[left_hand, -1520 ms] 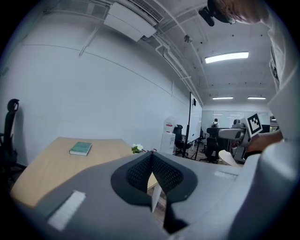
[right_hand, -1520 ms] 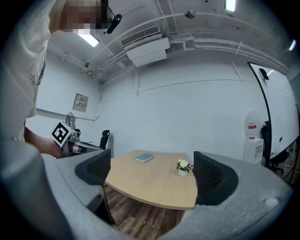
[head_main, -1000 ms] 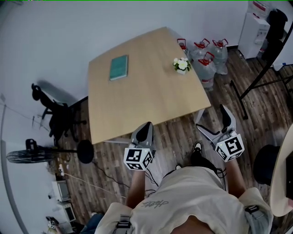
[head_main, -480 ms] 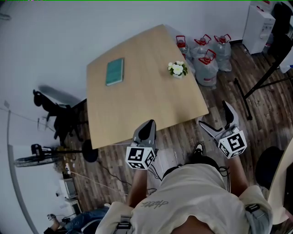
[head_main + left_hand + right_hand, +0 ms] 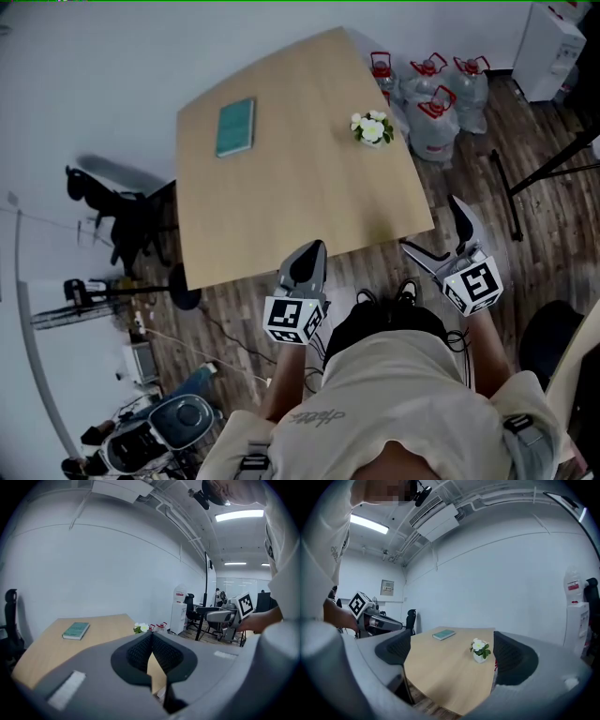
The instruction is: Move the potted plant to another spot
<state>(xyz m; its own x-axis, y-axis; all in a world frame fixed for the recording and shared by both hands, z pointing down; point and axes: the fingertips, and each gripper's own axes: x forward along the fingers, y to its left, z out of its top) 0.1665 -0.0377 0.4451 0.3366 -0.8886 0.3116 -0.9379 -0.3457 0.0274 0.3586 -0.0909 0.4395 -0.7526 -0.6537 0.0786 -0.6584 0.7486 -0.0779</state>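
Though far from potted plant [image 5: 373, 129], left gripper [image 5: 314, 251] closed, right gripper [image 5: 429, 225] agape

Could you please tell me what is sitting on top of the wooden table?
On the table lie a teal book and a potted plant, well apart. From overhead, its flowers hide the pot.

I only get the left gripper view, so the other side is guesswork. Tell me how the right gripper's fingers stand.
Observer: The right gripper has its fingers wide apart with nothing held; the potted plant shows between them, farther along the table.
Operator: Now report where that gripper is relative to the table.
Observer: Head view: it hangs off the table, by the near right corner; the plant stands by the far right edge.
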